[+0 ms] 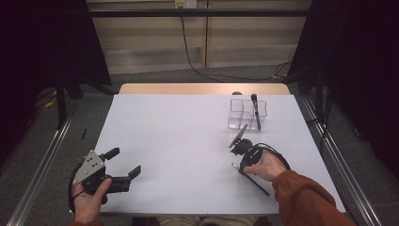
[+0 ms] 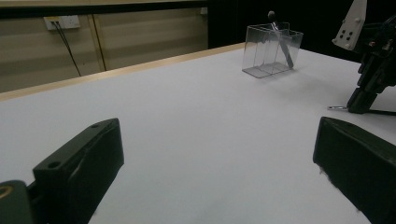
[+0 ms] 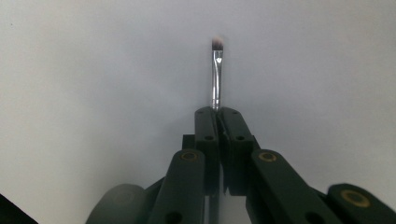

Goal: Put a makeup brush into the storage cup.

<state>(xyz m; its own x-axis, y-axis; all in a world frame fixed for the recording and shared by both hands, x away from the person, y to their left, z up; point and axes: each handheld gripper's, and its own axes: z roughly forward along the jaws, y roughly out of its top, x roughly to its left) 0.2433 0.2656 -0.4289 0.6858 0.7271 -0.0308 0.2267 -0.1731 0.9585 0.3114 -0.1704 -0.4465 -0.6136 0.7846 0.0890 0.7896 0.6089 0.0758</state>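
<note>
Pinching a slim makeup brush [image 3: 216, 79] near its metal ferrule, our right hand-held gripper [image 3: 217, 112] has its jaws clamped tight on it, bristles pointing ahead just over the white tabletop [image 1: 179, 141], likely so the long handle can trail behind and tip upright later. We judge it is bound for the clear organizer [image 1: 247, 113] nearby, where one dark brush [image 1: 255, 109] leans already. Our left hand-held gripper [image 1: 126, 162] waits well apart, jaws spread and empty.
</note>
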